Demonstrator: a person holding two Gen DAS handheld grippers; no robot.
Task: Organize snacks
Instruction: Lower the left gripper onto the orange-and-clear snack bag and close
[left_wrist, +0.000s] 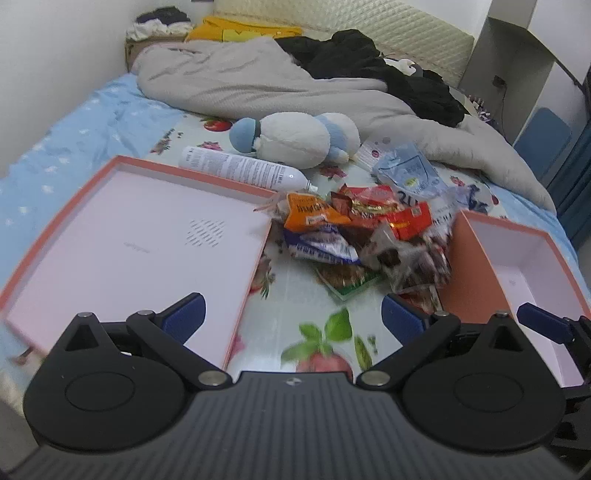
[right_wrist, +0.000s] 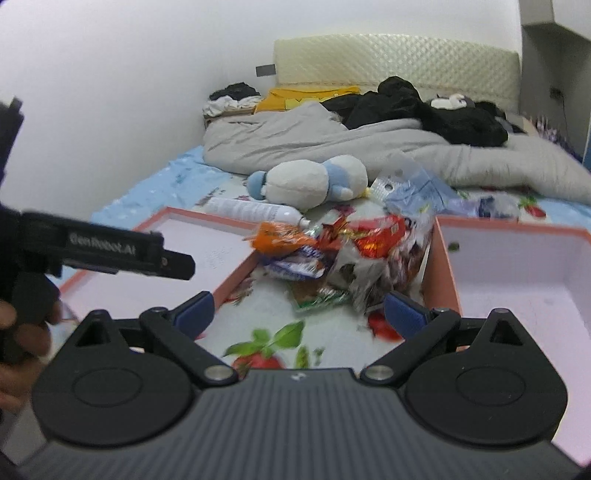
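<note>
A pile of snack packets lies on the fruit-print bed cover between two orange boxes with pale pink insides: a shallow lid on the left and a deeper box on the right. The pile, the lid and the box also show in the right wrist view. My left gripper is open and empty, short of the pile. My right gripper is open and empty, short of the pile. The left gripper's body shows at the left of the right wrist view.
A white spray bottle and a white-and-blue plush toy lie behind the pile. A clear blue pouch lies to their right. A grey duvet and black clothes cover the far bed. A wall runs along the left.
</note>
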